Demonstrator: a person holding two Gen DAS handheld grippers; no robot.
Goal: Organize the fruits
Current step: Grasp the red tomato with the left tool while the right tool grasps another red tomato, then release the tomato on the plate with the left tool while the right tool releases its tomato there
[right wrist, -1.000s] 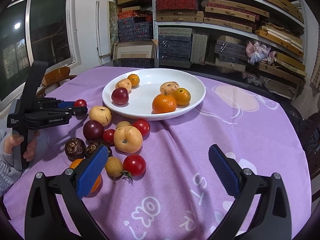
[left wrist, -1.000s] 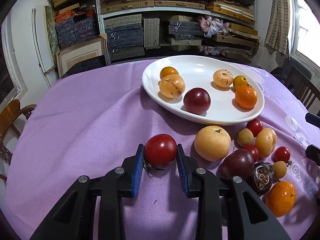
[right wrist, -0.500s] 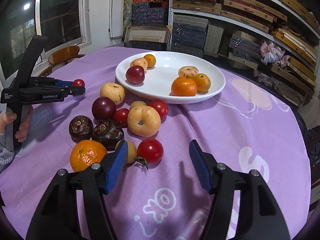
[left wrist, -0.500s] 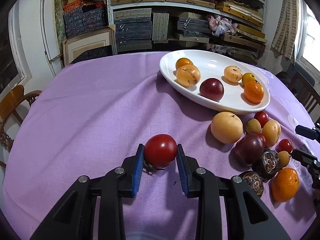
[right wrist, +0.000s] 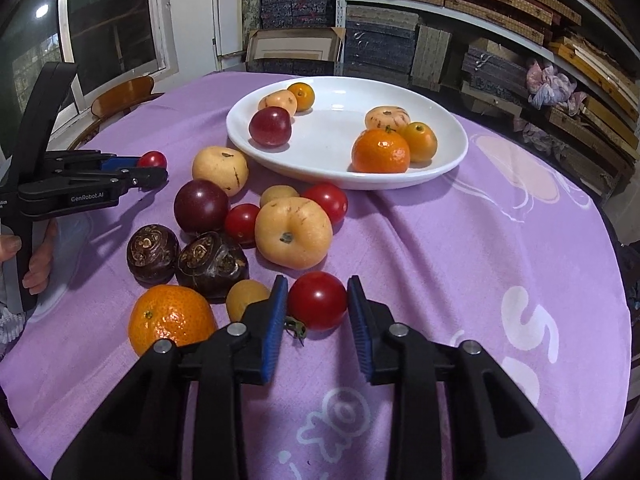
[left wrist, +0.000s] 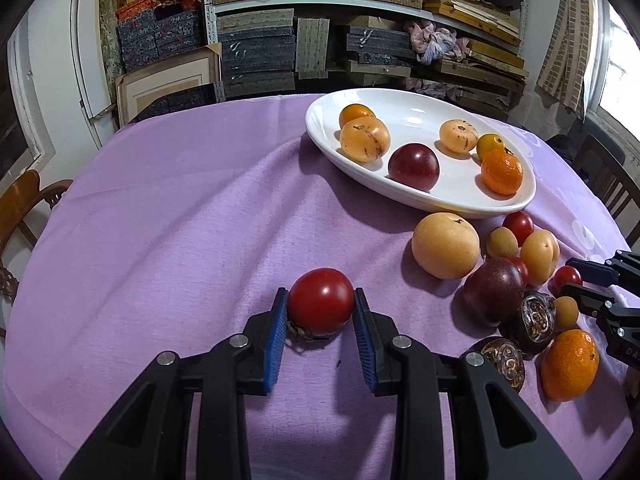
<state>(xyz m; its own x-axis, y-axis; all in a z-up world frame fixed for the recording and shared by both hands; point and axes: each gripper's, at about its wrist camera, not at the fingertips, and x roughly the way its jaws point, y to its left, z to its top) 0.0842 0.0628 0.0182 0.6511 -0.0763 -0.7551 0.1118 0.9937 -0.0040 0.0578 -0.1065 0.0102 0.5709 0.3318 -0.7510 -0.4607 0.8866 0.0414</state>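
**Two grippers, each closed on a red tomato over a lilac cloth**

Left wrist view: the left gripper (left wrist: 321,312) clamps a smooth, glossy round tomato (left wrist: 321,302) between ribbed blue pads, calyx toward the woven purple tablecloth (left wrist: 180,220). Ahead and to the right of it lies the glazed white oval plate (left wrist: 516,200), holding six round fruits. Right of the gripper is a loose cluster on the cloth: a pale pear-like fruit (left wrist: 445,245), a dark plum (left wrist: 494,291), and a dimpled tangerine (left wrist: 570,365).

Right wrist view: the right gripper (right wrist: 317,306), whose jaws have just been closing, presses its pads on a second shiny tomato (right wrist: 317,300). To its left lie a pebbled tangerine and two rough, brown, ridged fruits (right wrist: 210,262).
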